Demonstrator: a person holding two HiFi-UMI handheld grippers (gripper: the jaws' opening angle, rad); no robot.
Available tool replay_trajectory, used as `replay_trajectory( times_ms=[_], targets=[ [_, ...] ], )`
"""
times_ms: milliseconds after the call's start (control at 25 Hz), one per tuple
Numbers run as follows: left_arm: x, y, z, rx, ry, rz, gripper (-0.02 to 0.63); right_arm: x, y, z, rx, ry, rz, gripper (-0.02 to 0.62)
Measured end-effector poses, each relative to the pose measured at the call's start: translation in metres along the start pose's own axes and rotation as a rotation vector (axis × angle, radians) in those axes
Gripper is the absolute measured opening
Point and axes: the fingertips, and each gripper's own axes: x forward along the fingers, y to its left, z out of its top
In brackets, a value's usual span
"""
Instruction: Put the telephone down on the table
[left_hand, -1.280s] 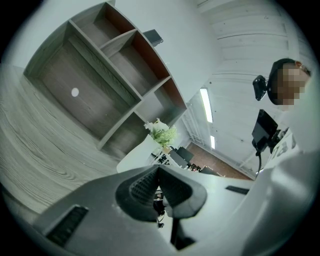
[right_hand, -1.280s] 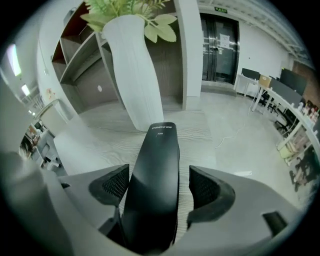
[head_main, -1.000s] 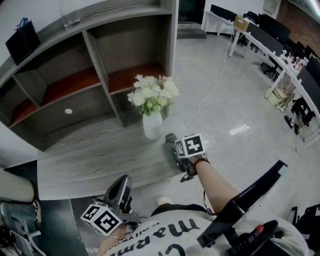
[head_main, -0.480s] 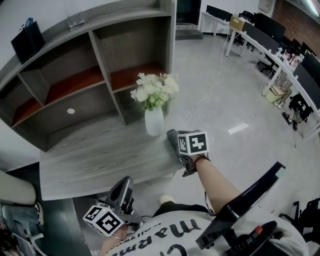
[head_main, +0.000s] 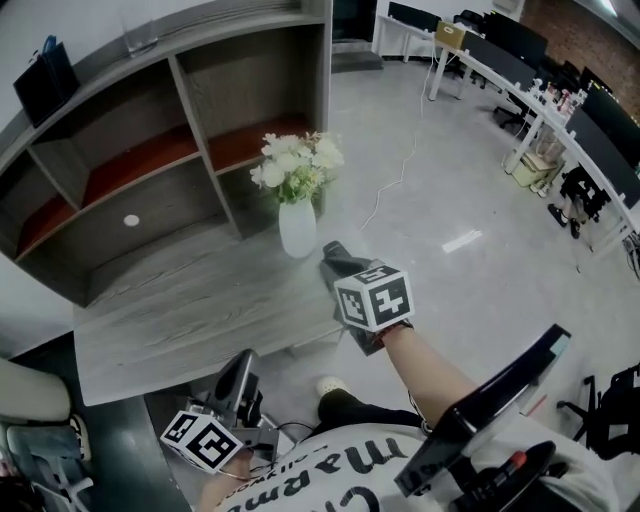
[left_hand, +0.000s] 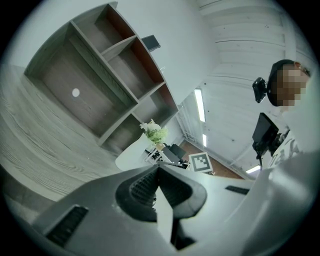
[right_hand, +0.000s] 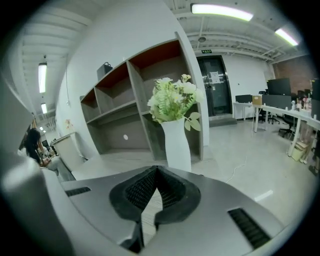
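No telephone shows in any view. My right gripper (head_main: 332, 252) hangs in the air above the near right corner of the grey wooden table (head_main: 170, 325), just this side of a white vase (head_main: 297, 228) of pale flowers. In the right gripper view its jaws (right_hand: 156, 169) are shut with nothing between them, and the vase (right_hand: 176, 142) stands straight ahead. My left gripper (head_main: 248, 362) is low at the table's front edge. It points over the tabletop (left_hand: 30, 130), and its jaws (left_hand: 159, 167) are shut and empty.
A grey shelf unit (head_main: 150, 140) with red-lined compartments stands along the table's far side, with a black bag (head_main: 42, 75) on top. To the right is bare floor with a white cable (head_main: 395, 185), and office desks (head_main: 520, 90) stand far right. A black rig (head_main: 500, 400) crosses the lower right corner.
My right gripper has risen from the table's right edge toward the camera, so its marker cube looks larger. The left gripper has shifted only slightly.
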Motion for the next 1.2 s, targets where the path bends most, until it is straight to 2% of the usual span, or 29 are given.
replay_trajectory(
  times_ms=[360, 1200],
  targets=[
    [-0.025, -0.014, -0.006, 0.031, 0.011, -0.04, 0.009, -0.036, 0.059, -0.019, -0.052, -0.019, 0.07, 0.011],
    [-0.09, -0.002, -0.006, 0.055, -0.015, -0.026, 0.009, -0.053, 0.118, -0.044, -0.065, -0.027, 0.057, 0.011]
  ],
)
